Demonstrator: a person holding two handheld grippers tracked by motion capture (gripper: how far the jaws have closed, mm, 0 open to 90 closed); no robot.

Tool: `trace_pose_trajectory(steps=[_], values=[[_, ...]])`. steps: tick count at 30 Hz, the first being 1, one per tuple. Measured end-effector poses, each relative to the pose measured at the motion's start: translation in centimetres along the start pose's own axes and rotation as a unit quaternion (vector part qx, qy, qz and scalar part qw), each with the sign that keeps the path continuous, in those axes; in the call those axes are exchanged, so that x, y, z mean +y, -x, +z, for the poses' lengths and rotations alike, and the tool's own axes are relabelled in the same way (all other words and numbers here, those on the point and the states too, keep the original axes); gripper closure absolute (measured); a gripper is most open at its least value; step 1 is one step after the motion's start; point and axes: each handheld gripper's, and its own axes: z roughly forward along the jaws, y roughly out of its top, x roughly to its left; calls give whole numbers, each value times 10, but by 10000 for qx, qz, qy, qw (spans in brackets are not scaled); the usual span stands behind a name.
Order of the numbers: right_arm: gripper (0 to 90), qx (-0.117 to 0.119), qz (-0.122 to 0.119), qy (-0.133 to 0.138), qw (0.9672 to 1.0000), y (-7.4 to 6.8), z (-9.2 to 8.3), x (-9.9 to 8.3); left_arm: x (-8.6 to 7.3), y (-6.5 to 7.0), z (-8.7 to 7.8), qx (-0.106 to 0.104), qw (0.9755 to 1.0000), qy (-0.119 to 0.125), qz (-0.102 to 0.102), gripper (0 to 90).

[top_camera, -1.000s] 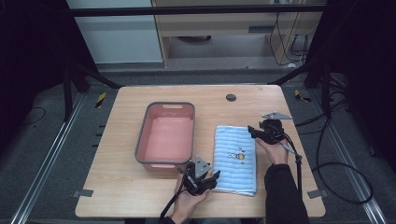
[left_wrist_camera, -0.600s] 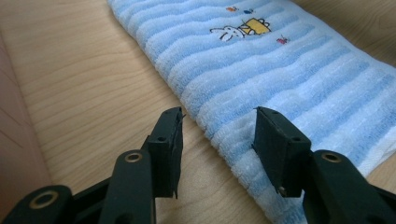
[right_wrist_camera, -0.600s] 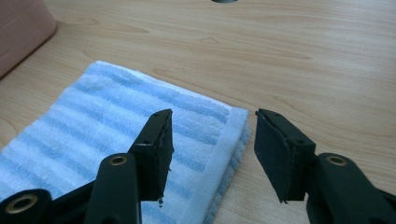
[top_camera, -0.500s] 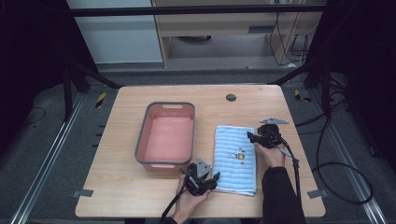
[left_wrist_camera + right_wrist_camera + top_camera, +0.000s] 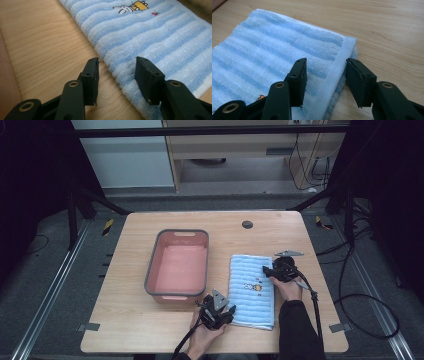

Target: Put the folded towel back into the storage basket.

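Observation:
A folded blue-and-white striped towel [image 5: 252, 290] with a small cartoon print lies flat on the wooden table, right of centre. My left gripper [image 5: 220, 311] sits at the towel's near left corner, open, its jaws straddling the towel's left edge [image 5: 117, 71]. My right gripper [image 5: 272, 271] rests at the towel's right edge toward its far end, open, with the folded edge [image 5: 338, 72] between its jaws. A hand holds each gripper from the near side.
A pink rectangular basin [image 5: 178, 265] with a grey rim stands left of the towel, its side close to my left gripper. A dark round hole [image 5: 247, 224] marks the table's far side. Cables trail off the table's right edge.
My right gripper has moved down and toward the near side along the towel's right edge, settling lower onto it. The left gripper has barely shifted.

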Motion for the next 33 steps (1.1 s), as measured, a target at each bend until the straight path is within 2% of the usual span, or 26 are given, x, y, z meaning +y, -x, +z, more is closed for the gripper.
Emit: trace_pose_trajectory(steps=[2,7,9,19,21,29,33], values=[[525,-5,3,-20,10000,0,0,0,0,0,0,-27,9999,-10,-100,556],[541,24,30,-57,10000,0,2,-2,0,1,1,-61,9999,-9,-138,610],[563,34,23,-7,10000,0,2,-3,0,2,1,-70,9999,-20,-157,658],[751,245,112,-12,9996,-1,1,-4,3,5,1,-119,9996,-104,-246,778],[789,281,72,-9,9996,-2,1,-4,3,6,1,-115,9995,-100,-289,807],[811,299,50,9,9995,-2,-2,-3,2,5,0,-123,9992,-25,-385,855],[814,334,15,85,9994,-3,-9,0,2,3,-2,-203,9989,45,-412,860]])
